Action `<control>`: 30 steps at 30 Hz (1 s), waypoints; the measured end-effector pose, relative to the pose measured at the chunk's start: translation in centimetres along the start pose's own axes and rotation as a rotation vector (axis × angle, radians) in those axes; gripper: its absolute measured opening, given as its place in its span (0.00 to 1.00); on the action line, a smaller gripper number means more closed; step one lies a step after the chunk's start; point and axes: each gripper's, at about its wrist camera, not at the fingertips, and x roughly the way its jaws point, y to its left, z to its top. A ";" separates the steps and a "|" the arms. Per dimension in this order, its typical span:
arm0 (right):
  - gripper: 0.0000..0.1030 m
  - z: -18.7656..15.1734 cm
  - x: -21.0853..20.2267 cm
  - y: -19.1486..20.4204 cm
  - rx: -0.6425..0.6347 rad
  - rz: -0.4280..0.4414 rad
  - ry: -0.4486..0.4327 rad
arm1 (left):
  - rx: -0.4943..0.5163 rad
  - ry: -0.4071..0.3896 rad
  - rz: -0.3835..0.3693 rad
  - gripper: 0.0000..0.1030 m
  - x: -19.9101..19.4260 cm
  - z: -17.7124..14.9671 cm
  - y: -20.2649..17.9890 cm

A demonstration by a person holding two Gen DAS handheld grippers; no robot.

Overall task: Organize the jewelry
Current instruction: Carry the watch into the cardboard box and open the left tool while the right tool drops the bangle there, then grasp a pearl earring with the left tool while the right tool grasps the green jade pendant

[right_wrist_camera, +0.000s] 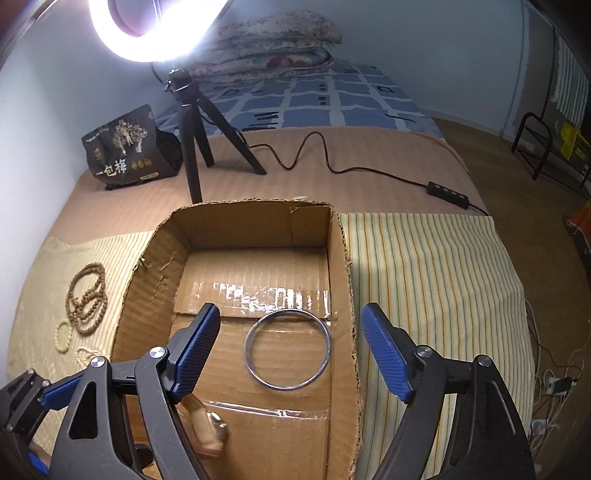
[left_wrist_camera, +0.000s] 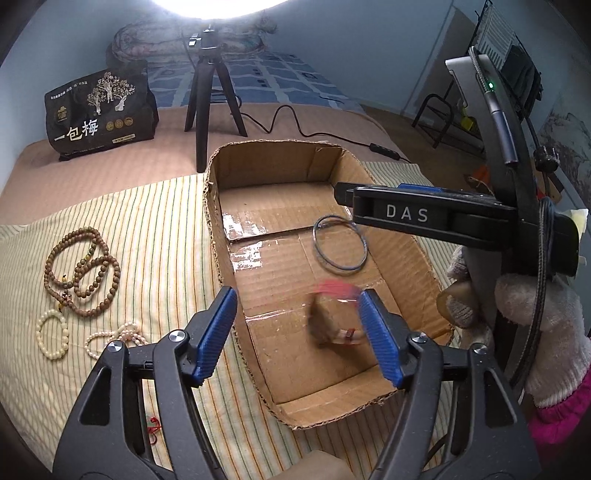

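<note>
An open cardboard box (left_wrist_camera: 325, 266) sits on a striped cloth (left_wrist_camera: 147, 240) spread over the bed (left_wrist_camera: 110, 158). Flat on the box floor, toward its far right side, lies a thin metal bangle (left_wrist_camera: 340, 243). Nearer the front of the box is a motion-blurred brown piece of jewelry (left_wrist_camera: 332, 321) with a red smear above it; its shape and the direction of its long axis cannot be made out.

The left gripper (left_wrist_camera: 299, 332) hangs over the front of the box with its blue fingers spread wide and nothing between them. The right gripper (right_wrist_camera: 291, 354) is likewise wide open and empty, above the bangle; in the left wrist view it reaches in from the right, held by a gloved hand (left_wrist_camera: 535, 314).

Outside the box, on the cloth to its left, lie a looped string of brown wooden beads (left_wrist_camera: 83, 273), a cream bead bracelet (left_wrist_camera: 51, 334) just beside it, and a pale pearl strand (left_wrist_camera: 114, 338) nearby.

Farther back on the bed stand a black tripod (left_wrist_camera: 208, 96) carrying a glowing ring light (right_wrist_camera: 155, 33), a dark printed bag (left_wrist_camera: 99, 110), a trailing cable (right_wrist_camera: 332, 166) and folded quilts (right_wrist_camera: 273, 40).
</note>
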 end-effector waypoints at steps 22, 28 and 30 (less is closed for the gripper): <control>0.77 -0.9 -4.2 1.1 -0.028 -0.065 -0.079 | 0.008 -0.108 0.061 0.68 -5.7 -1.2 3.6; 0.77 -1.8 -6.0 3.2 -0.073 -0.040 -0.123 | 0.030 -0.133 0.086 0.68 -7.7 -2.2 6.0; 0.77 -2.3 -6.7 4.2 -0.095 -0.021 -0.143 | 0.033 -0.137 0.093 0.68 -8.3 -2.7 7.0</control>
